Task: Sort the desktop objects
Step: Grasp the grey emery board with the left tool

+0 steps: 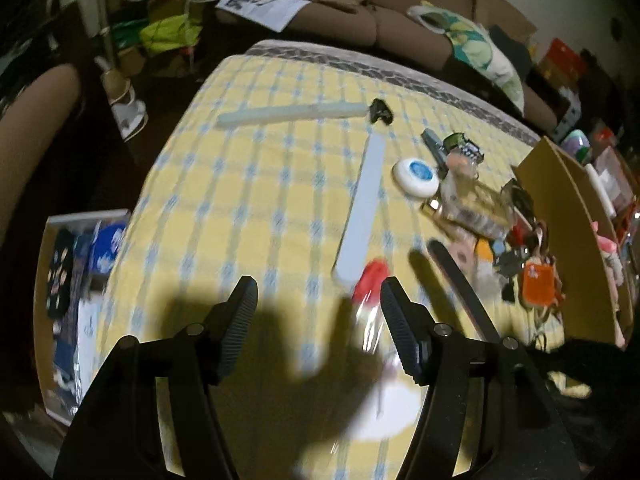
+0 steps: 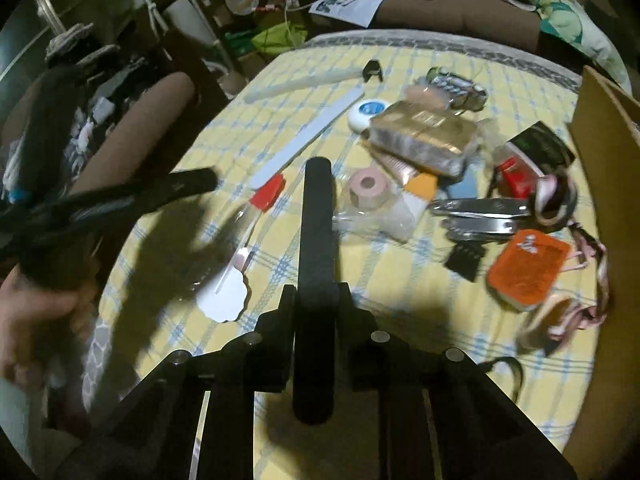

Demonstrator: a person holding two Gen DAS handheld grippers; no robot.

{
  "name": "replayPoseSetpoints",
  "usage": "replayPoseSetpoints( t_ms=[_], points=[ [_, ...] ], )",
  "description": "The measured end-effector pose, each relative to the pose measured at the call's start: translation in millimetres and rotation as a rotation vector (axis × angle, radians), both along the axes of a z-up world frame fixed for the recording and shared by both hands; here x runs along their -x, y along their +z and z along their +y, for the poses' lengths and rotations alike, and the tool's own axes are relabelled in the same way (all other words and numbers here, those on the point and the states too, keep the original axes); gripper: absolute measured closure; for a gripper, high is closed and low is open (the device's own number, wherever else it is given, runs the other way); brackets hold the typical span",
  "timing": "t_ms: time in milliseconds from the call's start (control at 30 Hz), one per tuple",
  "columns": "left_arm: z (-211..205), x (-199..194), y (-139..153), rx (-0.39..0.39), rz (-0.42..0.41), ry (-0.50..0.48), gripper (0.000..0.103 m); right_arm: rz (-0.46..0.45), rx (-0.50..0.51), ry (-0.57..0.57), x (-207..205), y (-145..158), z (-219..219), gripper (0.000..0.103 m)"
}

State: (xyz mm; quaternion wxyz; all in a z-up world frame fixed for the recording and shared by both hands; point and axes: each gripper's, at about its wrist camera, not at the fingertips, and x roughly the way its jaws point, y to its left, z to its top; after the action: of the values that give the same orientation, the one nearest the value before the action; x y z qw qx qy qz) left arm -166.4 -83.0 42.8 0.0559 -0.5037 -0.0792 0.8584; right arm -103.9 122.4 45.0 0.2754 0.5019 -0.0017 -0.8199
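Now we count two long pale files at 12 o'clock | one black file clamped in our right gripper | left gripper half-open, empty, beside one red-capped packet.

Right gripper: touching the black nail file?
Touching. Right wrist view shows the right gripper shut on the black nail file, pinned between its fingers.

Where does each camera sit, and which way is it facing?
Left wrist: on the left tongs, tilted down over the yellow checked cloth; the tongs show open.
Right wrist: on the right tongs, tilted down over the same cloth; they grip a black file; the person's left hand shows.
Shared: cloth, long white file, round white tin.
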Motion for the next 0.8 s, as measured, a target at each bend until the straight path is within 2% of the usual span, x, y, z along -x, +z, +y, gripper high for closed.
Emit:
replayPoseSetpoints(
  t_ms=[100, 200, 333, 400, 433, 467, 500, 533, 667, 800],
  points=[
    [22, 30, -3, 0.045, 0.011, -0.051, 0.042, 0.010, 0.020, -0.015, -3, 11, 7, 0.085],
    [46, 55, -17, 0.133, 0.005, -0.096, 0.042, 0.024, 0.054, -0.045, 1, 27, 27, 0.085],
    [63, 76, -42, 0.179, -0.035, -0.117, 0.043, 0.046, 0.092, -0.070, 2, 43, 48, 0.085],
    [66, 80, -43, 0.200, -0.013, -0.121, 0.043, 0.059, 0.099, -0.079, 3, 49, 59, 0.085],
    [64, 82, -42, 0.192, -0.013, -0.113, 0.051, 0.062, 0.101, -0.082, 3, 51, 62, 0.085],
    [63, 83, -42, 0.192, -0.008, -0.105, 0.070, 0.065, 0.104, -0.085, 1, 52, 66, 0.085],
    [61, 82, -41, 0.190, 0.003, -0.093, 0.081, 0.067, 0.105, -0.089, 2, 54, 69, 0.085],
    [58, 82, -40, 0.183, 0.011, -0.078, 0.085, 0.069, 0.106, -0.093, 3, 54, 72, 0.085],
    [39, 77, -38, 0.066, 0.012, -0.017, 0.085, 0.075, 0.129, -0.115, 3, 61, 82, 0.085],
    [22, 64, -9, -0.075, 0.042, 0.026, 0.085, 0.119, 0.163, -0.145, 2, 83, 104, 0.085]
  ],
)
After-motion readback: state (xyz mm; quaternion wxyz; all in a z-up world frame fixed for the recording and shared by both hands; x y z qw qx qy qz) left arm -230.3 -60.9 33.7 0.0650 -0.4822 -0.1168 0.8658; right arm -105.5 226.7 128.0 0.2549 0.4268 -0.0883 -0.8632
